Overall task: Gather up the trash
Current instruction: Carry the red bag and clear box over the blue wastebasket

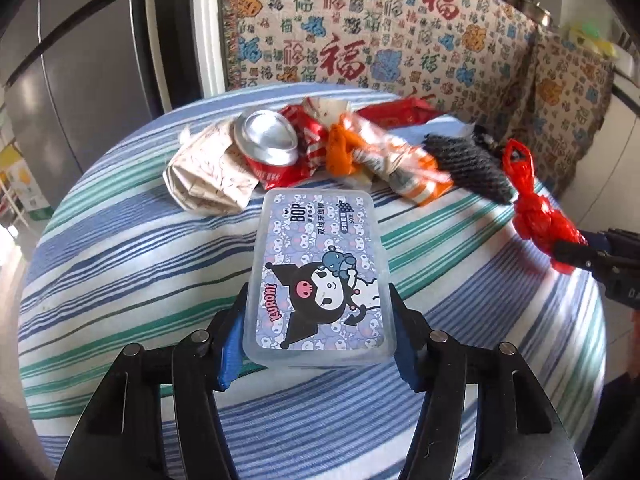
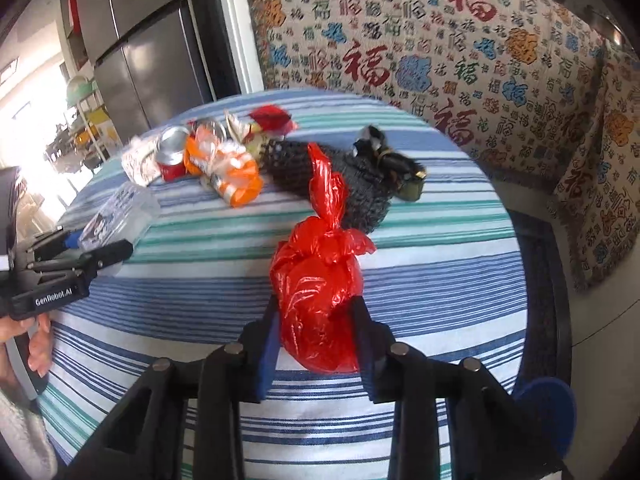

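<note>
My left gripper (image 1: 318,320) is shut on a clear plastic Kuromi floss box (image 1: 320,276) and holds it over the striped table (image 1: 120,260). The box also shows in the right wrist view (image 2: 116,216). My right gripper (image 2: 316,332) is shut on a knotted red plastic bag (image 2: 320,280), which also shows in the left wrist view (image 1: 536,208). Beyond lies a pile of trash: a crushed red can (image 1: 268,148), crumpled paper (image 1: 208,176), orange wrappers (image 1: 400,164) and a black mesh net (image 2: 352,184).
The round table has a blue, green and white striped cloth. A sofa with a patterned cover (image 1: 400,40) stands behind it. A grey fridge (image 1: 80,80) is at the left. A dark clip-like object (image 2: 400,168) lies by the mesh.
</note>
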Motion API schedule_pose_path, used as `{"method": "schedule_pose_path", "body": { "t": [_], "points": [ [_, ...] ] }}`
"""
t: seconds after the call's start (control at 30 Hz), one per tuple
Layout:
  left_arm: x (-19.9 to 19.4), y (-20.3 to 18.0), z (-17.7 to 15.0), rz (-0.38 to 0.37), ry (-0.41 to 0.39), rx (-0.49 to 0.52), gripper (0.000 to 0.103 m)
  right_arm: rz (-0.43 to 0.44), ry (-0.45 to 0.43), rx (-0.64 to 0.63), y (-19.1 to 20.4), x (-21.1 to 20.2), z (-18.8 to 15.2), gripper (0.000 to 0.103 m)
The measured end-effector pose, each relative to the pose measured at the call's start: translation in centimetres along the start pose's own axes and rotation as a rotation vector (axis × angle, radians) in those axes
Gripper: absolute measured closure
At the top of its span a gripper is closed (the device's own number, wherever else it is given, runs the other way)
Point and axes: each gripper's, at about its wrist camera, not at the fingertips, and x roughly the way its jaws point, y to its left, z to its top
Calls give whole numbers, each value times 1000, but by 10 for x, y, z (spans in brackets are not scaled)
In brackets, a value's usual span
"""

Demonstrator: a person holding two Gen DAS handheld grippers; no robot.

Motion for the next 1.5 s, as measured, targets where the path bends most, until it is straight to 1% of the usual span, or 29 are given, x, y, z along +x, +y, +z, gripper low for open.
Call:
{"method": "schedule_pose_path", "body": {
  "t": [0.13,0.2,0.33,0.53,0.67,0.77,0.9,0.97,1.07,1.17,1.33,1.5],
  "points": [
    [-20,-18,6,-55,-44,5,41,-10,-53,4,-10,-29,0,70],
    [-29,-33,7,-93,-58,16,41,-22,-68,8,-17,-41,-3,70],
    [-43,-69,10,-162,-75,52,41,-70,-94,38,-44,-71,-16,70],
    [-65,-146,19,-300,-102,135,41,-178,-133,89,-94,-124,-43,70],
    [-75,-210,24,-403,-112,220,41,-282,-166,134,-130,-165,-67,70],
    [-75,-257,23,-464,-107,280,41,-363,-174,161,-156,-188,-86,70],
    [-69,-312,18,-548,-85,342,41,-406,-181,240,-193,-206,-111,70],
    [-66,-337,15,-574,-72,377,41,-412,-179,281,-211,-210,-123,70],
    [-58,-377,9,-604,-46,425,41,-426,-168,305,-233,-215,-141,70],
    [-49,-403,6,-619,-25,444,41,-428,-155,330,-252,-214,-153,70],
    [-31,-428,5,-635,8,457,41,-433,-147,364,-275,-214,-170,70],
    [-12,-441,1,-643,39,464,41,-409,-126,418,-300,-208,-185,70]
  ]
}}
